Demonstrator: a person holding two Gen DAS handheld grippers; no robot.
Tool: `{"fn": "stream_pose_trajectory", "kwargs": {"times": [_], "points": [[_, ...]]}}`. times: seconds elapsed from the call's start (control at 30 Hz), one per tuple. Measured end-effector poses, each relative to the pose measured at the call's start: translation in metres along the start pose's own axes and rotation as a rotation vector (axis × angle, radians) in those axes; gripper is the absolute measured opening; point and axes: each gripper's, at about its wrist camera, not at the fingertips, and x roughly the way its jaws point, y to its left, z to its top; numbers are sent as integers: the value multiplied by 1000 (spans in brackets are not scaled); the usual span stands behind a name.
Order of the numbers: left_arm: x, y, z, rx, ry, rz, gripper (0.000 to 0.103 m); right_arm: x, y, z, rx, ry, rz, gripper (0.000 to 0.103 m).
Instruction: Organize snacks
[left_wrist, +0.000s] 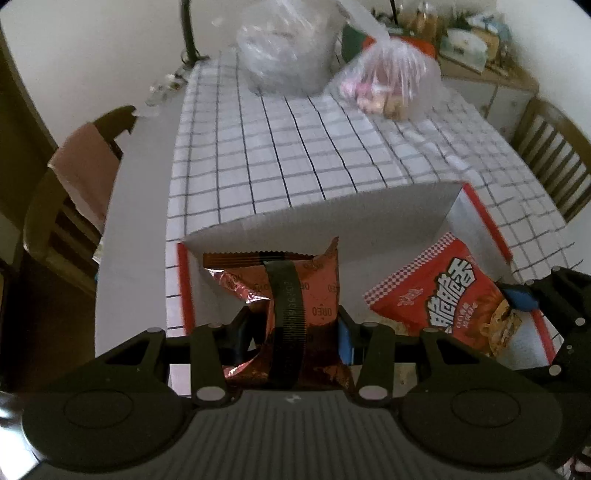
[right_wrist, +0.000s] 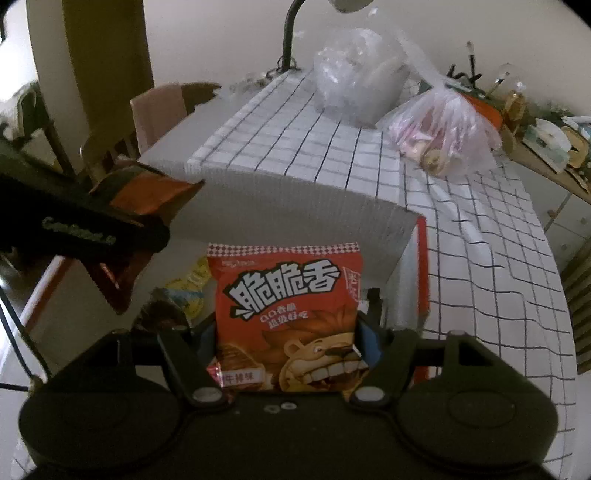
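Checked cloth covers the bench (left_wrist: 295, 147), where a white cardboard box (left_wrist: 332, 218) with red-edged flaps stands open. Over it, the left hand-held gripper (left_wrist: 291, 325) pinches a copper Oreo packet (left_wrist: 314, 280), and the right hand-held gripper (right_wrist: 288, 332) pinches a red snack bag (right_wrist: 284, 295). Two clear plastic bags (right_wrist: 354, 81) sit beyond.

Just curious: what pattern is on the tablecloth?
White with a thin dark grid, on the tablecloth; clearest in the left wrist view.
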Motion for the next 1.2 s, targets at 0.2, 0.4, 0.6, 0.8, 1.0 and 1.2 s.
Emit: {"fn": "stream_pose_trajectory", "kwargs": {"times": [0.2, 0.4, 0.6, 0.8, 1.0, 1.2], "points": [[34, -5, 8, 28, 131, 9, 44, 18, 0, -1, -26, 48, 2, 72], [57, -4, 7, 25, 229, 18, 45, 29, -2, 0, -10, 82, -5, 72], [63, -5, 7, 28, 250, 14, 45, 33, -2, 0, -15, 92, -10, 73], [58, -5, 7, 25, 233, 4, 56, 30, -4, 0, -2, 81, -12, 80], [45, -4, 6, 8, 195, -15, 60, 17, -4, 0, 10, 46, -6, 87], [24, -4, 0, 2, 135, -23, 65, -4, -2, 0, 15, -3, -6, 97]]}}
